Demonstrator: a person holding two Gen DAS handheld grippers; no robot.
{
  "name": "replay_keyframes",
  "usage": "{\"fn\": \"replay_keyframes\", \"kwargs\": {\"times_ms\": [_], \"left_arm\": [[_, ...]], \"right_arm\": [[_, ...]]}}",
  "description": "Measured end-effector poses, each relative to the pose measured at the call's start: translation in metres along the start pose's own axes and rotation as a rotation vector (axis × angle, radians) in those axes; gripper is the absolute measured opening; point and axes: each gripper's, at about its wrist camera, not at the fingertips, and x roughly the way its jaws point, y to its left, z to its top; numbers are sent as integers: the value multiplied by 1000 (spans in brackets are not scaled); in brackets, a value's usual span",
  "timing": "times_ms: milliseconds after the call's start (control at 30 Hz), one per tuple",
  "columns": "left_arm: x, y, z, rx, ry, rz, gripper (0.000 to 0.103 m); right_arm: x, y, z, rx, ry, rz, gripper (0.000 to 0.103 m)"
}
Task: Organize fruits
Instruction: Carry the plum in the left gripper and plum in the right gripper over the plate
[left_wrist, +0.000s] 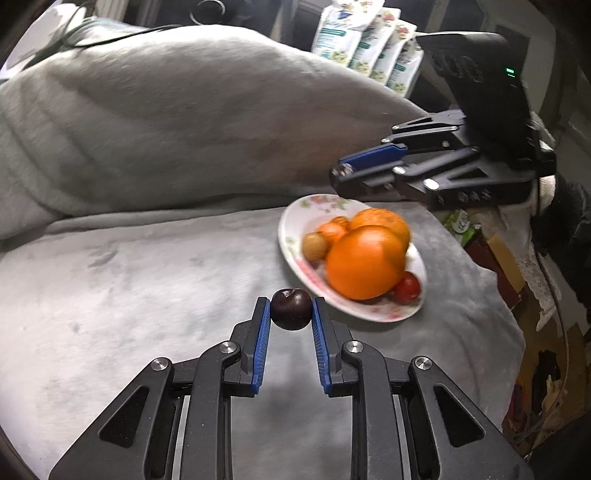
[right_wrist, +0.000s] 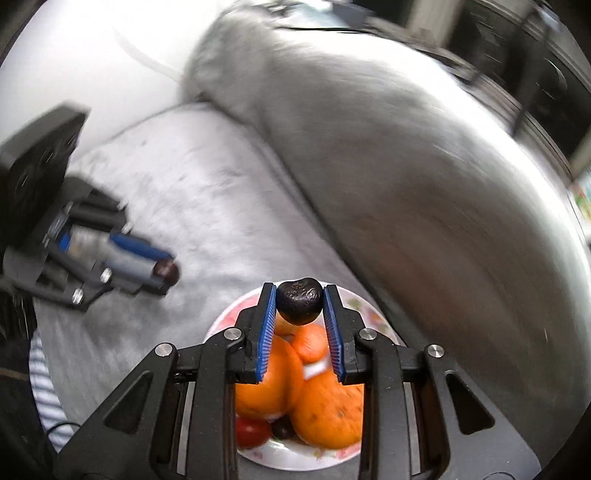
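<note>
Blur: we see heavy motion smear across the right wrist view, upper right especially; the left gripper (right_wrist: 162, 275) at mid left there is smeared, fingers hard to separate.
Cut off: the right gripper (left_wrist: 341, 177) in the left wrist view enters from the right edge; its tips sit over the plate's far rim and whatever is between them is unreadable from that angle.
Hidden: the plate (right_wrist: 288, 459) in the right wrist view is mostly covered by our own linkage and the fruit pile.
Left view only: dark plum (left_wrist: 290, 309) clenched between the blue pads at lower centre, just left of the plate (left_wrist: 291, 225); large orange (left_wrist: 364, 262) in front, second orange (left_wrist: 382, 218) behind it, small tan fruit (left_wrist: 314, 246) to their left, red fruit (left_wrist: 407, 287) at the plate's near right. Printed pouches (left_wrist: 364, 40) at the top.
Right view only: wrinkled dark fruit (right_wrist: 298, 301) grasped between the right pads at centre, above the plate; oranges (right_wrist: 327, 413) below it, red fruit (right_wrist: 253, 432) at lower left of the pile. Striped sleeve (right_wrist: 42, 387) at lower left.
Left pose: pointing down-forward at the grey blanket (left_wrist: 129, 277), plum off the cloth as far as we can tell.
Right pose: steeply downward over the plate, jaws clamped on the wrinkled fruit.
Bedding: big grey bundle (left_wrist: 166, 122) fills the upper half.
</note>
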Motion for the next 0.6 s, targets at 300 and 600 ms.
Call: {"fn": "replay_keyframes", "kwargs": {"times_ms": [300,600], "left_arm": [[7,-32,16,29,-20,-35,21],[17,-24,35,10,-35,9,21]], "right_arm": [[-1,-34,-38,288,-93,10,27],[23,-46,-49,394,-106,20,27]]}}
